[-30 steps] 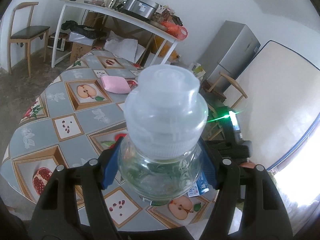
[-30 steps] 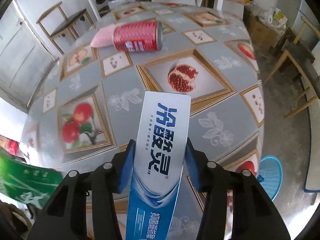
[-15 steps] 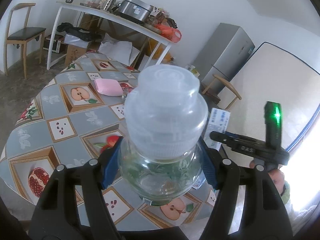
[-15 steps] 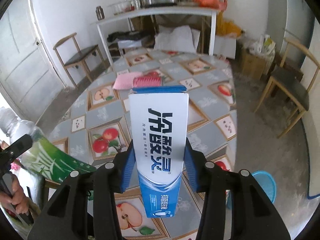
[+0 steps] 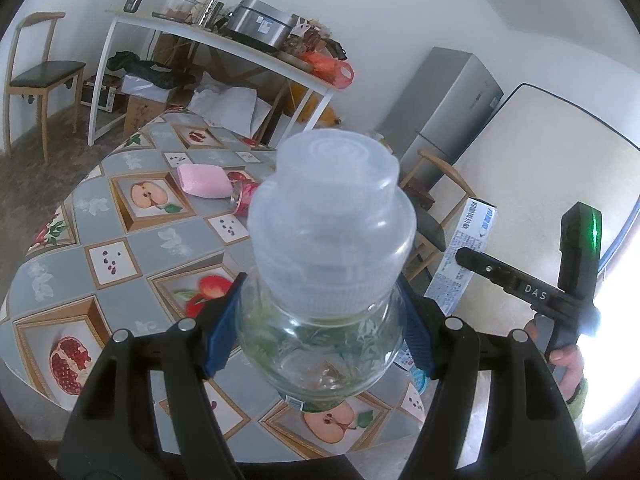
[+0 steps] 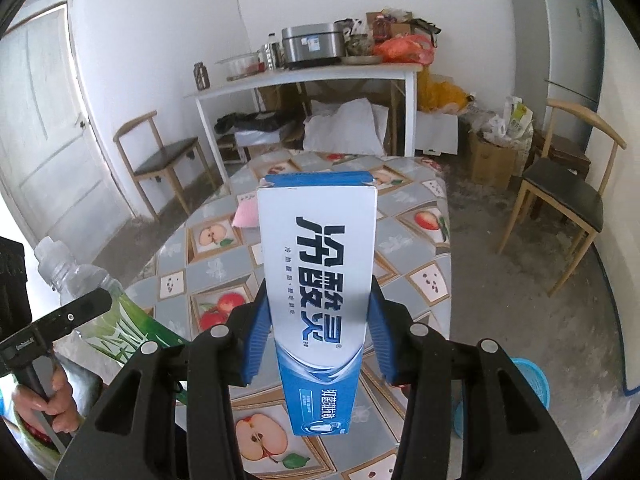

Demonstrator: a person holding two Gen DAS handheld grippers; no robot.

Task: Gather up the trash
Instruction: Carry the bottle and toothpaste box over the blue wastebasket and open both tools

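My left gripper (image 5: 320,332) is shut on a clear plastic bottle (image 5: 324,264) with a pale cap and a green label, held cap-forward above the table (image 5: 132,240). The same bottle (image 6: 80,288) shows at the left of the right wrist view. My right gripper (image 6: 318,320) is shut on a blue and white toothpaste box (image 6: 318,272), lifted above the table (image 6: 412,248); the box (image 5: 468,252) also appears at the right of the left wrist view. A pink pack (image 5: 204,176) and a red can (image 5: 244,196) lie on the table's far side.
A blue basket (image 6: 528,384) sits on the floor right of the table. Wooden chairs (image 6: 560,196) stand around, with a white side table (image 6: 304,76) piled with kitchen things, boxes and bags beyond, and a grey fridge (image 5: 444,108) by the wall. A hand (image 6: 60,404) holds the left gripper's handle.
My right gripper rose and tilted up with the toothpaste box, so its view went from the tabletop to the room. The left gripper kept still with the bottle.
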